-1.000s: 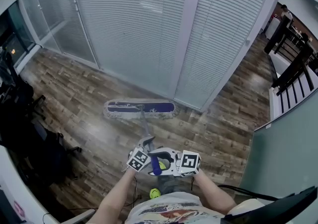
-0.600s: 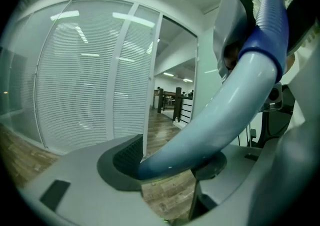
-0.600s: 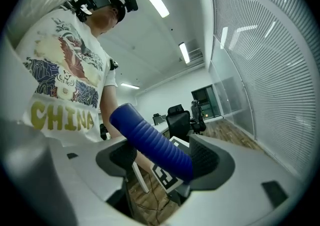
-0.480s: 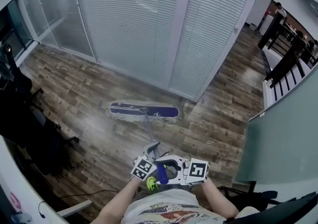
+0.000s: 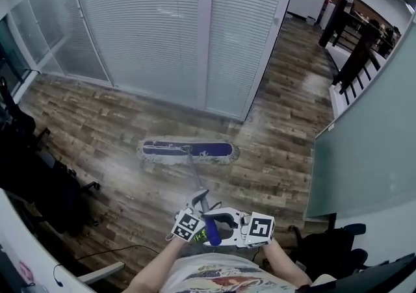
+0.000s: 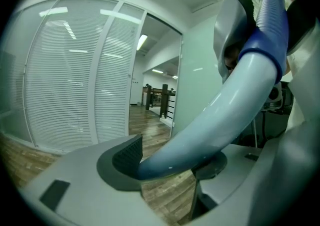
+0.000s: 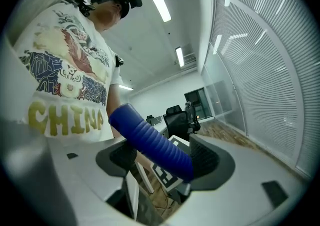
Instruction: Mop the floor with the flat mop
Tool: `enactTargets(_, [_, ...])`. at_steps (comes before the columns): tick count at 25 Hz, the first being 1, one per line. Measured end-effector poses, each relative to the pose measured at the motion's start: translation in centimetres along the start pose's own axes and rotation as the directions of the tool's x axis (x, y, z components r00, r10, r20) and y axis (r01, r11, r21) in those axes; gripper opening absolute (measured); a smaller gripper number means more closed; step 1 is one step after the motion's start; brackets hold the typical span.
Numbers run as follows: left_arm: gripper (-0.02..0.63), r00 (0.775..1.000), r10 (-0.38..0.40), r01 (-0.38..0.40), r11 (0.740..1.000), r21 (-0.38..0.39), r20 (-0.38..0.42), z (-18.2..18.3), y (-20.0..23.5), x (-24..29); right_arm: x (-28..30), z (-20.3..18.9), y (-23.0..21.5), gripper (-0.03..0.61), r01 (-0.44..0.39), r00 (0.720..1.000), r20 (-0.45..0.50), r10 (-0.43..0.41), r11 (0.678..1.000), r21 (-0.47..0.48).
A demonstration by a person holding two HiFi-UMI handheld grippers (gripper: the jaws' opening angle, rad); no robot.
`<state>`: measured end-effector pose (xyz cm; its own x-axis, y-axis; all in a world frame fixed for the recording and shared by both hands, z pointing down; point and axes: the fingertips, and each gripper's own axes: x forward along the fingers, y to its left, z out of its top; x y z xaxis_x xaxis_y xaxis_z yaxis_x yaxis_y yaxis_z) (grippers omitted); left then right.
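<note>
1. The left gripper (image 6: 165,162) has its jaws closed on the pale grey shaft (image 6: 215,115) of the mop, which crosses between the dark ribbed pads (image 6: 131,152)
2. The right gripper (image 7: 162,157) is clamped on the blue ribbed grip (image 7: 150,142) at the shaft's upper end. In the head view the two grippers sit close together, just in front of the person's printed white T-shirt (image 5: 214,279)
3. From the grippers the shaft slopes forward and down to the flat mop head (image 5: 187,151), blue on top with a white fringe. It lies flat on the brown wood-plank floor (image 5: 97,129)
4. The mop head lies near the foot of the white slatted-blind wall (image 5: 162,25)
5. Black office chairs (image 5: 39,181) stand at the left, and a pale green partition (image 5: 364,142) rises at the right
</note>
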<state>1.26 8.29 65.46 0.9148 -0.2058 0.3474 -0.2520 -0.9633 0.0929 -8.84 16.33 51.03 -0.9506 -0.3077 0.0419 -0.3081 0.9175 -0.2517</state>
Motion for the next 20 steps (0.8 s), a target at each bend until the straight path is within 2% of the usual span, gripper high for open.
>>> enactTargets(5, [0.23, 0.999, -0.026, 0.027, 0.999, 0.033, -0.045, -2.0, -8.2, -0.7, -3.1, -2.9, 7.3, 0.298, 0.011, 0.999, -0.037, -0.011, 1.0, 0.001])
enactTargets(9, [0.23, 0.999, -0.04, 0.04, 0.999, 0.017, -0.023, -2.0, -15.5, -1.7, -6.0, -3.6, 13.6, 0.298, 0.027, 1.0, 0.005, -0.027, 1.0, -0.014])
enactTargets(12, [0.23, 0.999, -0.046, 0.046, 0.999, 0.006, -0.008, -2.1, -19.6, -3.1, -6.9, -3.7, 17.6, 0.298, 0.042, 0.998, 0.04, -0.043, 0.999, 0.016])
enactTargets(16, [0.23, 0.998, -0.061, 0.061, 0.998, 0.016, -0.019, -3.4, -24.4, -3.8, -8.5, -5.6, 21.9, 0.298, 0.033, 0.999, 0.02, -0.033, 0.999, -0.017])
enactTargets(20, [0.23, 0.993, -0.089, 0.094, 0.994, 0.063, -0.081, -6.0, -26.9, -4.4, -8.4, -8.3, 24.5, 0.298, 0.012, 1.0, -0.028, -0.012, 1.0, -0.02])
